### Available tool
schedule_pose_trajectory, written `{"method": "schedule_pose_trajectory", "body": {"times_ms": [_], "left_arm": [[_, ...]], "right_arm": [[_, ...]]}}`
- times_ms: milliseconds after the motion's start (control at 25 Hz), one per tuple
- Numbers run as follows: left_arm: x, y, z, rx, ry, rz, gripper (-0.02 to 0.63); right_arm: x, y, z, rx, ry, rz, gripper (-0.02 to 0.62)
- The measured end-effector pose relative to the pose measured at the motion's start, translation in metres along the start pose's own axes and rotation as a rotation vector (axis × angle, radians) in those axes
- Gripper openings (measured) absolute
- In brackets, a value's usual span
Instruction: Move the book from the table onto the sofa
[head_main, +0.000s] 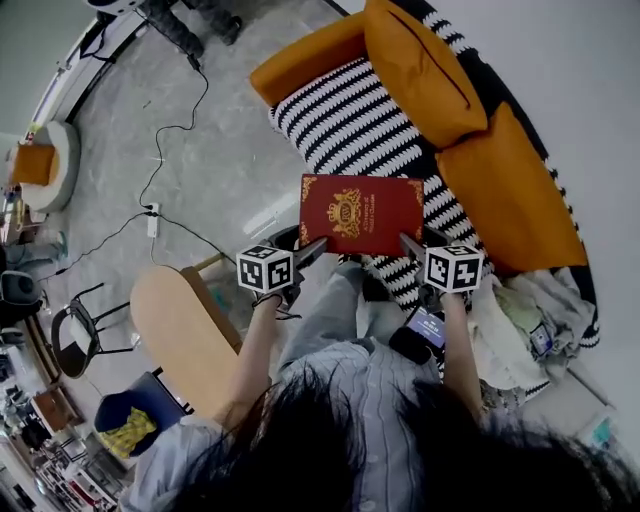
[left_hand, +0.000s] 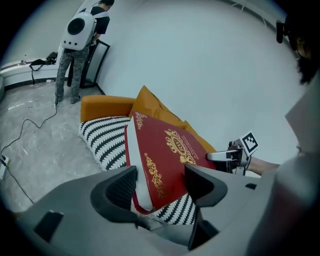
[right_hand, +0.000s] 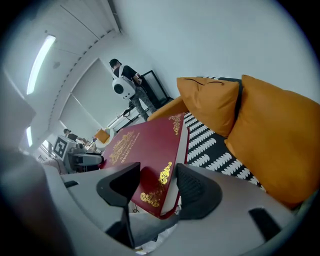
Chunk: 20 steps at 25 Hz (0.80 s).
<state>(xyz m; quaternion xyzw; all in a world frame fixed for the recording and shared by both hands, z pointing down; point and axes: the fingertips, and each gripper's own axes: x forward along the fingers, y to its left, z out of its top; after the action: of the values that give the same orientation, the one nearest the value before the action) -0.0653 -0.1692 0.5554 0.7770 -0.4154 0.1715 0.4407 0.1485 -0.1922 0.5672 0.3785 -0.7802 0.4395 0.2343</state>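
you hold the book (head_main: 360, 213) over the sofa (head_main: 340, 115) seat, with the left gripper (head_main: 310, 250) and right gripper (head_main: 411, 245) each clamped on a near corner. it looks stiff, glossy and probably hefty, so corner grips may slip.

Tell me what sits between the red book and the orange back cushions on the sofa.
Only the sofa's black-and-white striped seat; nothing else lies there, in the head view, between the book and the orange cushions.
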Motion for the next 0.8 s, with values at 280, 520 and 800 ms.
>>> {"method": "schedule_pose_trajectory", "body": {"times_ms": [280,520,800], "left_arm": [[0.050,0.035,0.024,0.047,0.098,-0.065,0.313],[0.095,0.061,0.036,0.080,0.167,-0.103,0.313],[0.158,0.085,0.045,0.132,0.218,-0.153,0.313]], "right_arm": [[0.040,-0.033,0.011,0.084,-0.007,-0.060,0.241],[0.071,-0.062,0.015,0.130,-0.007,-0.112,0.239],[0.109,-0.109,0.009,0.188,-0.002,-0.160,0.238]]}}
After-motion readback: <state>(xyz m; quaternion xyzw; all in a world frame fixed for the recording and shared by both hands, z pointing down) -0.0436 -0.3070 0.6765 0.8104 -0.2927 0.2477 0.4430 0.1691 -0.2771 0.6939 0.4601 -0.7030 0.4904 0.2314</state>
